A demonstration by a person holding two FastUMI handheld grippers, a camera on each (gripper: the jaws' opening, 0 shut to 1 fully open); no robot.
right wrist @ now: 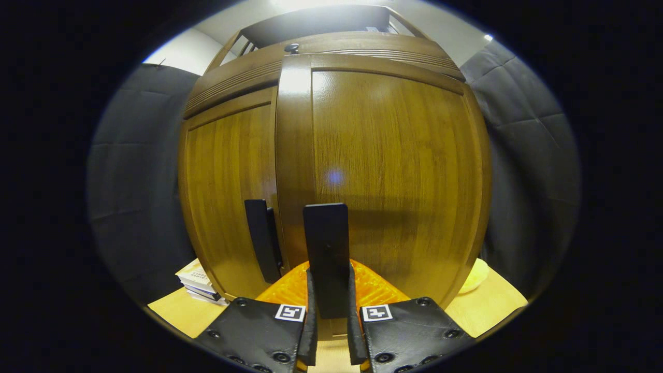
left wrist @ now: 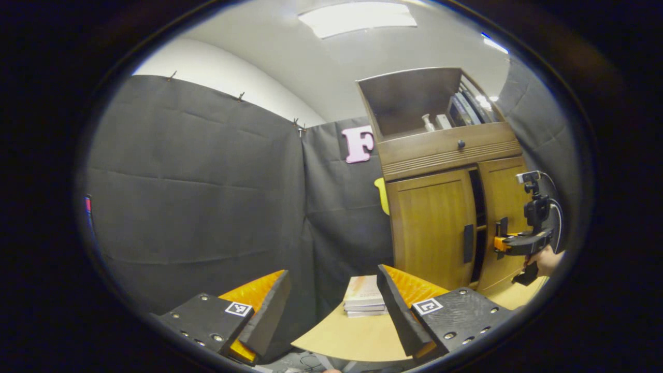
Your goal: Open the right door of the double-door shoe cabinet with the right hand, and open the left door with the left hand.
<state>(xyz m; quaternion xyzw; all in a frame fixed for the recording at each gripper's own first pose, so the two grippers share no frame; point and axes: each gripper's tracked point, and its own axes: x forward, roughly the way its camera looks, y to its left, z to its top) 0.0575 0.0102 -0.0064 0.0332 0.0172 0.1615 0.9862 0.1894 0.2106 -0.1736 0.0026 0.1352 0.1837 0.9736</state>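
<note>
— Wood, warm brown and glossy: that is what we meet first in the right gripper view, and no brand name or readable writing anywhere on it. Do we agree on the markers?

— We do. Each gripper carries small square black-and-white coded tags near its fingers, patterns rather than words. The books on the table have covers too small for us to read.

— Then the tools. Nearest us in the right gripper view, the right gripper has its fingers drawn together on the right door handle, one pressing each side of that dark upright bar.

— In the left gripper view, the left gripper stands with its fingers wide apart, holding nothing and touching nothing, above the table's edge with the books beyond.

— Farther off in that view we see the shoe cabinet on the table against the black cloth wall. Its right door is swung slightly ajar, a dark gap between it and the left door.

— The left door sits closed, its own handle untouched. A hand holds the right gripper at the right door.

— Above the doors we note a drawer with a small knob, then an open shelf with small items.
</note>
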